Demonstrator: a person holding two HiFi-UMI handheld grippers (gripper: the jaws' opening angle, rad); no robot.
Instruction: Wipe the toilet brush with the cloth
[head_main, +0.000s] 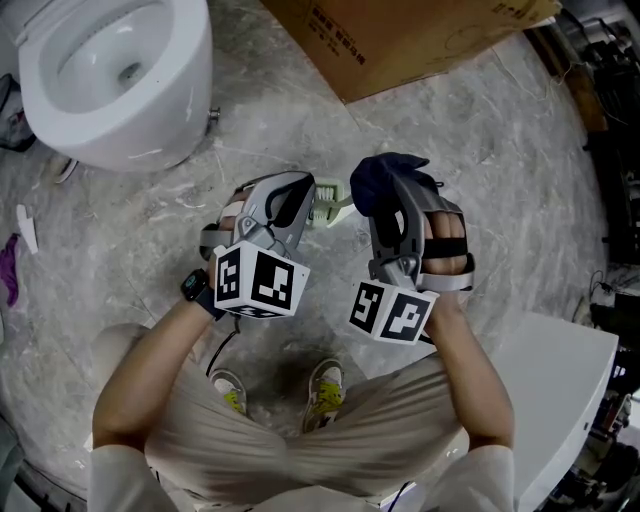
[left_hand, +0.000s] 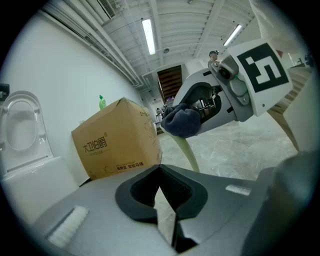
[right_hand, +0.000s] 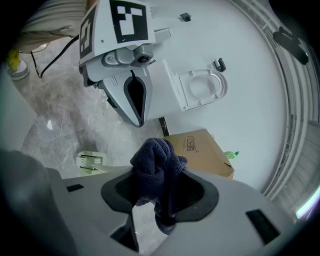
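**A:** Both grippers loaded?

**B:** Yes. The left gripper (left_hand: 161, 192) has its jaws drawn in on what looks like the flat end of the pale green toilet brush (head_main: 330, 208), centre of the head view. The right gripper (right_hand: 156, 200) is clamped on the dark blue cloth (right_hand: 154, 159), which meets the brush's stem.

**A:** Which step?

**B:** The wiping itself, I'd judge. Next, slide the cloth along the stem while holding the brush steady.
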